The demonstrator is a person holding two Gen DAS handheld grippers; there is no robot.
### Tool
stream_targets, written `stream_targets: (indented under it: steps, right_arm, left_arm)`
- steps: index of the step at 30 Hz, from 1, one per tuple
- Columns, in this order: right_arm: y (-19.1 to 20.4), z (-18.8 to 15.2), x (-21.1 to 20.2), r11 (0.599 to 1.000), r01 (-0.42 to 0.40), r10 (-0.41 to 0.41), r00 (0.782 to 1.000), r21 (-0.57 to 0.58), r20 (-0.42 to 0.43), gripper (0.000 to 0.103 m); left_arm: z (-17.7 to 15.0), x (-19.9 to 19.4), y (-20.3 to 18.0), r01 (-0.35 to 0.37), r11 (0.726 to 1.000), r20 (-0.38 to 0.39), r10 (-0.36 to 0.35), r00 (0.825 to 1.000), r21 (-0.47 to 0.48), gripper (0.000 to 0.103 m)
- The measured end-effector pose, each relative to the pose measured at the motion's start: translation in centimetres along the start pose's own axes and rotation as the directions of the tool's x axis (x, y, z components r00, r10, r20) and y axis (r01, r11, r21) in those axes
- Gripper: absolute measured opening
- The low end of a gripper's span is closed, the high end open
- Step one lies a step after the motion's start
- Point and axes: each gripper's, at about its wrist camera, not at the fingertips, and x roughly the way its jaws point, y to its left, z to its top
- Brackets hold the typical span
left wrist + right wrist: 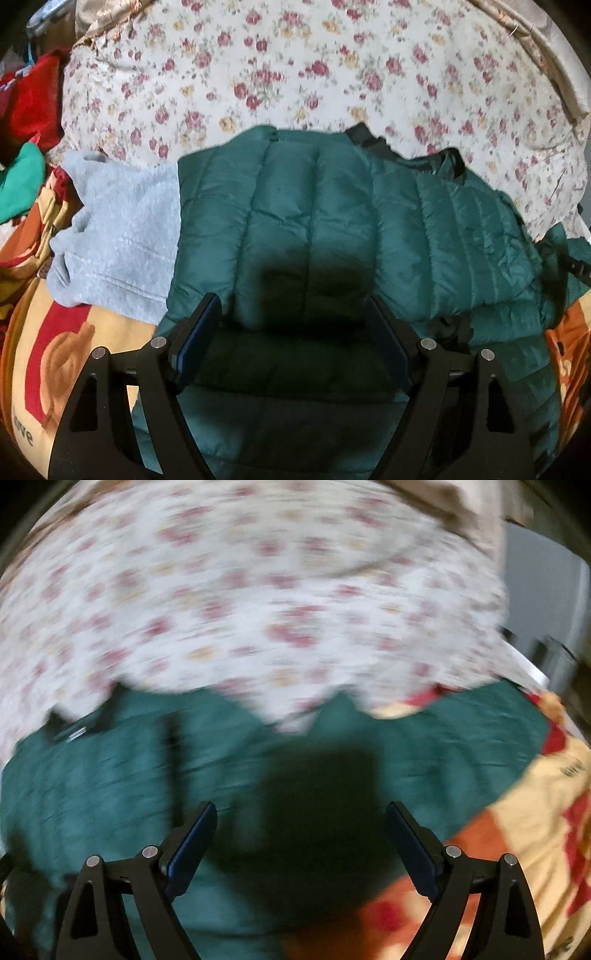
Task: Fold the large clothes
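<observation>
A dark green quilted puffer jacket lies spread on the bed, with black trim along its far edge. My left gripper is open and empty, just above the jacket's near part. In the right wrist view, which is blurred by motion, the same green jacket fills the lower left. My right gripper is open and empty above the jacket's right end.
A white floral quilt lies behind the jacket. A light grey fleece garment lies to the jacket's left. A cream, red and orange cartoon blanket covers the bed underneath; it also shows in the right wrist view. Red and green clothes are piled far left.
</observation>
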Motion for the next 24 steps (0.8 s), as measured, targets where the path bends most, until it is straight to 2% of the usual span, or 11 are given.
stream_targets:
  steps: [2, 5, 10, 13, 16, 17, 19, 20, 22, 24]
  right_arm:
    - [-3.7, 0.6, 1.1, 0.996, 0.061, -0.06, 0.998, 0.07, -0.019, 0.091]
    - [-9.8, 1.1, 2.4, 0.968, 0.178, -0.172, 0.984, 0.175, -0.045, 0.09]
    - [-16.4, 1.9, 3.2, 0.919, 0.249, -0.243, 0.968, 0.305, -0.059, 0.091]
    - [-18.4, 2.6, 4.4, 0.908, 0.246, -0.236, 0.969, 0.338, -0.07, 0.091]
    - [-19.5, 3.0, 6.2, 0.92, 0.166, -0.158, 0.986, 0.355, -0.052, 0.089]
    - [-19.6, 3.2, 6.0, 0.926, 0.153, -0.162, 0.987, 0.345, -0.002, 0.071]
    - [-19.5, 3.3, 6.0, 0.936, 0.151, -0.16, 0.987, 0.319, 0.002, 0.045]
    - [-19.6, 3.4, 5.9, 0.94, 0.118, -0.125, 0.992, 0.32, 0.003, 0.029]
    - [-19.6, 3.6, 5.3, 0.945, 0.068, -0.073, 0.997, 0.321, 0.003, 0.017]
    - [-18.9, 3.9, 3.6, 0.953, 0.0, -0.011, 0.999, 0.304, 0.032, 0.014]
  left_arm:
    - [0.0, -0.2, 0.1, 0.008, 1.0, 0.004, -0.008, 1.0, -0.007, 0.08]
    - [0.0, -0.2, 0.3, 0.012, 1.0, 0.005, -0.012, 1.0, -0.021, 0.08]
    - [-0.2, 0.2, 0.8, 0.036, 0.998, -0.016, -0.037, 0.999, -0.058, 0.08]
    - [-0.3, 0.4, 0.8, 0.028, 0.998, -0.015, -0.029, 0.999, -0.058, 0.08]
    - [-0.5, 0.6, 0.6, 0.022, 0.999, -0.022, -0.023, 0.999, -0.043, 0.08]
    - [-0.5, 0.6, 0.7, 0.023, 0.999, -0.022, -0.024, 0.999, -0.04, 0.08]
    - [-0.5, 0.5, 0.6, 0.021, 0.999, -0.018, -0.021, 1.0, -0.03, 0.08]
    - [-0.5, 0.5, 0.6, 0.019, 0.999, -0.017, -0.019, 1.0, -0.028, 0.08]
    - [-0.5, 0.6, 0.7, 0.018, 0.999, -0.025, -0.019, 1.0, -0.029, 0.08]
    - [-0.5, 0.6, 0.9, 0.017, 0.999, -0.029, -0.018, 0.999, -0.036, 0.08]
